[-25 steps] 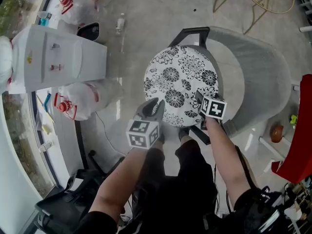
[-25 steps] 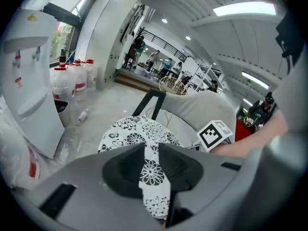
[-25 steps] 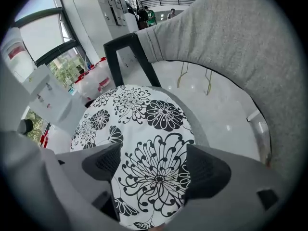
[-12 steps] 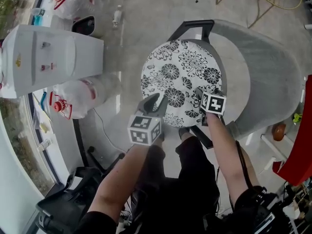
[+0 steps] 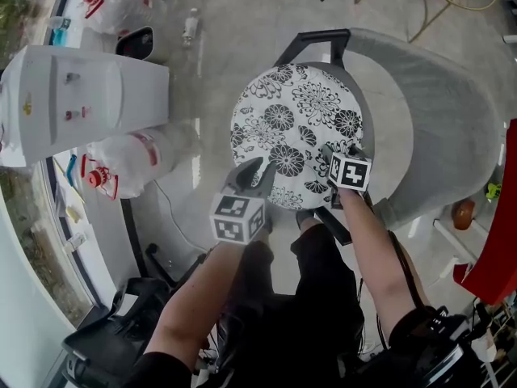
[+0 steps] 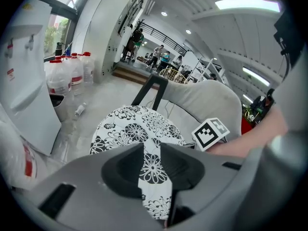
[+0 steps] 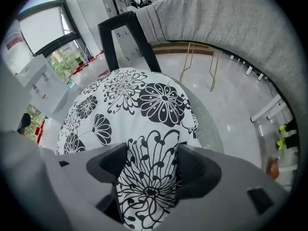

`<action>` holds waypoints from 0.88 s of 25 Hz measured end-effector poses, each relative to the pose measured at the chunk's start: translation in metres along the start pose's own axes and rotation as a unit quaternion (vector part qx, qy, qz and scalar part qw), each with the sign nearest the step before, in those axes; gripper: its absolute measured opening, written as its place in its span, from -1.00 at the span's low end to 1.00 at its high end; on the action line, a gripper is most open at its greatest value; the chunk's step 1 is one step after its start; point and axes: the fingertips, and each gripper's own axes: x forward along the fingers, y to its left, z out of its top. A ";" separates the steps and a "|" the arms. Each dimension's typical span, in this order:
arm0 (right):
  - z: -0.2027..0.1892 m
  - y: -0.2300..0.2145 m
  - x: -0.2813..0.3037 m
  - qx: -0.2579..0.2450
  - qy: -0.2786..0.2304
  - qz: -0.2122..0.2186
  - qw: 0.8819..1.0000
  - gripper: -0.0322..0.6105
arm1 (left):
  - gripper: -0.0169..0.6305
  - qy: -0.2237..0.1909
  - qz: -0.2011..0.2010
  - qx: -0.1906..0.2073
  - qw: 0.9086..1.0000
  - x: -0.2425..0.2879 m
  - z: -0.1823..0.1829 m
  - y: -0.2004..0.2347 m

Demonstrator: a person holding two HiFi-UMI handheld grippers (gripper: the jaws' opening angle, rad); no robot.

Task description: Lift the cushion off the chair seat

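Note:
A round cushion [image 5: 295,124] with a black-and-white flower print lies on the grey chair seat [image 5: 392,140]. My left gripper [image 5: 257,172] is at the cushion's near left edge. In the left gripper view, the cushion [image 6: 134,126] fills the gap of the left gripper [image 6: 151,150], both pads touching the fabric. My right gripper [image 5: 339,152] is at the near right edge. Its jaws have just been closing, and the cushion [image 7: 130,100] bulges between the pads of the right gripper [image 7: 151,153].
The chair has a curved grey backrest [image 5: 452,95] and a black frame [image 5: 315,43]. A white water dispenser [image 5: 81,103] and large water bottles [image 5: 133,156] stand to the left. A red object [image 5: 493,241] is at the right edge. The person's legs are below the chair.
Both grippers have sunk a little onto the cushion's near edge. The cushion has not moved on the seat.

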 end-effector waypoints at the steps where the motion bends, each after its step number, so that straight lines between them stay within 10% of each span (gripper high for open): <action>1: 0.000 0.002 -0.001 0.000 0.000 0.000 1.000 0.13 | -0.65 -0.001 0.000 0.001 1.000 -0.002 0.000 -0.001; 22: 0.001 0.037 -0.051 0.002 -0.012 0.014 1.000 -0.67 | -0.67 -0.055 0.012 -0.015 0.998 -0.067 0.014 -0.009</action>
